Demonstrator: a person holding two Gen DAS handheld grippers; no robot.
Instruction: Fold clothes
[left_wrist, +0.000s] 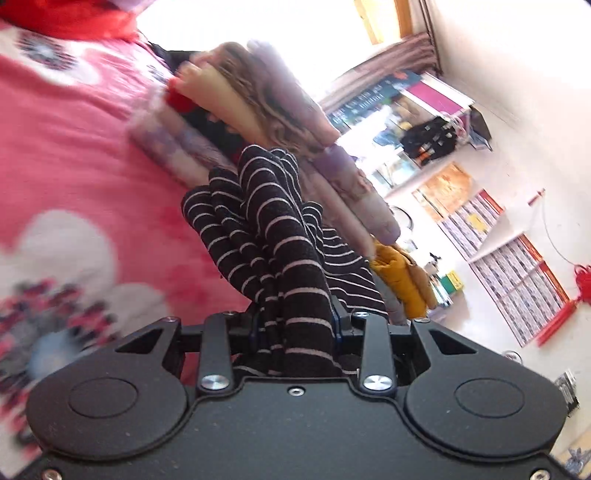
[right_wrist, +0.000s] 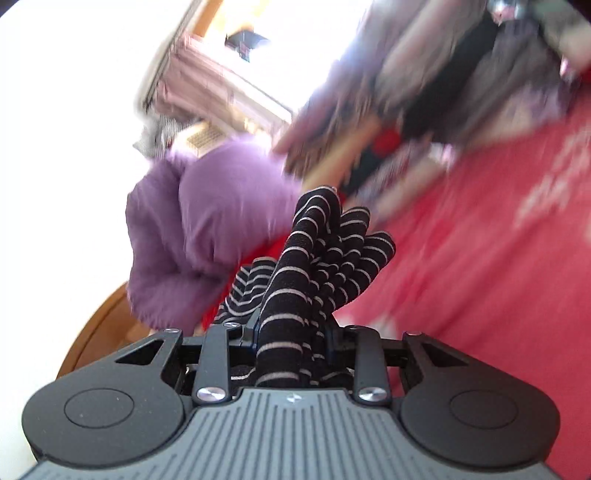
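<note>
- My left tool (left_wrist: 299, 325) was pinching a bunched fold of the black knit garment with thin pale stripes (left_wrist: 266, 236); the cloth filled the gap between both fingers and rose out of them toward twelve o'clock in the left wrist view.
- My right tool (right_wrist: 291, 332) was clamped on another gathered part of the same striped garment (right_wrist: 325, 251), with the fabric fanning up and toward one o'clock from the fingers.
- No earlier picture was at hand, so I report only the grips as they stood.
- Under the garment lay the red bedspread with large white flower shapes (left_wrist: 74, 155), filling the nine o'clock side of the left view and the three o'clock side of the right view (right_wrist: 480, 258).
- Behind the garment in the left view sat a stack of folded clothes in mauve, tan and brown (left_wrist: 266, 110), running from eleven toward three o'clock, with a mustard-yellow folded piece (left_wrist: 399, 280) at its three o'clock end.
- In the right view a fluffy purple garment (right_wrist: 207, 229) lay at ten o'clock of the striped cloth, touching or just beside it; blur kept me from telling which.
- Calendars with red borders (left_wrist: 517, 280) hung on the white wall at three o'clock in the left view.
</note>
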